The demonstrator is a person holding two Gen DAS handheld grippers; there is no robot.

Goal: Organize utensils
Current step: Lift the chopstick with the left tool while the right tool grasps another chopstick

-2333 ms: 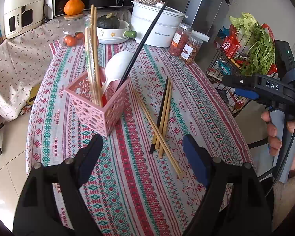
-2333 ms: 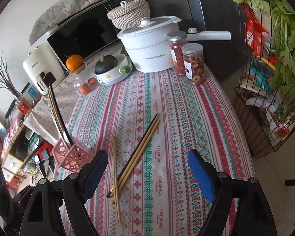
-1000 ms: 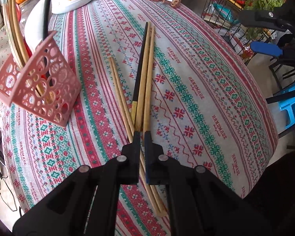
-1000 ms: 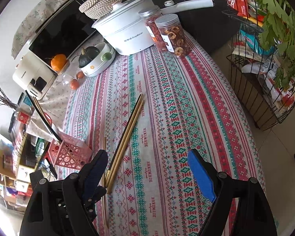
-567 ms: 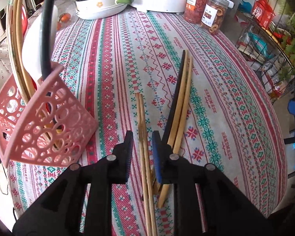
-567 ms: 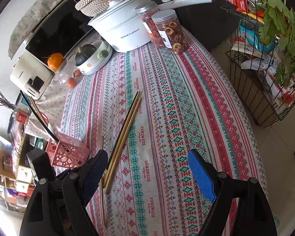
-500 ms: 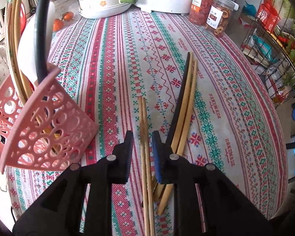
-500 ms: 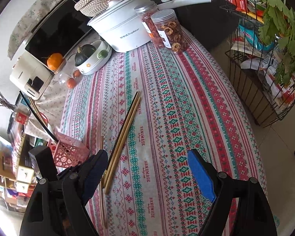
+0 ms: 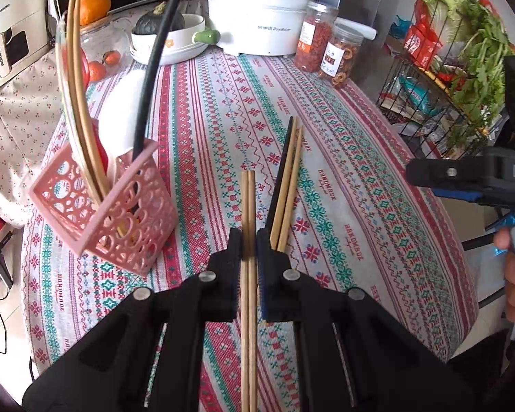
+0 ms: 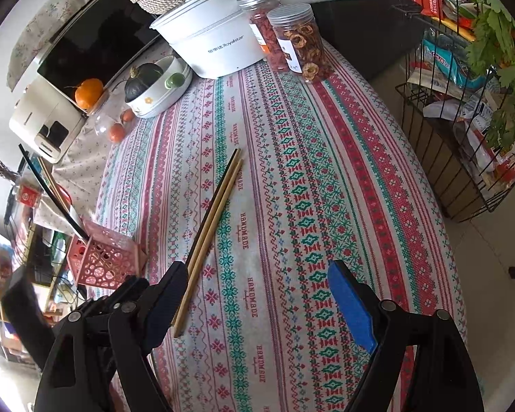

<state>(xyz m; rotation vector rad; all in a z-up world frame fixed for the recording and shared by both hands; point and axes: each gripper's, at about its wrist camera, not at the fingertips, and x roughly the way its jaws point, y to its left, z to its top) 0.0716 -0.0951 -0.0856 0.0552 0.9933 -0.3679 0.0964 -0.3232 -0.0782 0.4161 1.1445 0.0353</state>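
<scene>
1. Mid-task: one pair of chopsticks in hand, due for the pink basket (image 9: 120, 219); three more sticks on the table (image 9: 360, 189) not yet collected.
2. Pink basket: perforated plastic, square, standing ahead and left of the left claw (image 9: 249, 250); already holding two pale sticks, a black one and a white spoon, all leaning up and outward.
3. Left claw: clenched on the wooden pair (image 9: 248, 213), pads pressed to either side, sticks side by side and running straight ahead between the pads and back beneath the claw.
4. Remaining group (image 9: 286, 185): one black stick and two wooden ones, lying together on the cloth just right of the left claw, pointing away; in the right wrist view, near ends just beside the left pad of the right claw (image 10: 257, 298).
5. Right claw: released, pads wide apart, holding nothing.
6. Next move, likely: swing the held pair left, tip it upright, and lower tips into the basket's open top without nudging the sticks already leaning there.
</scene>
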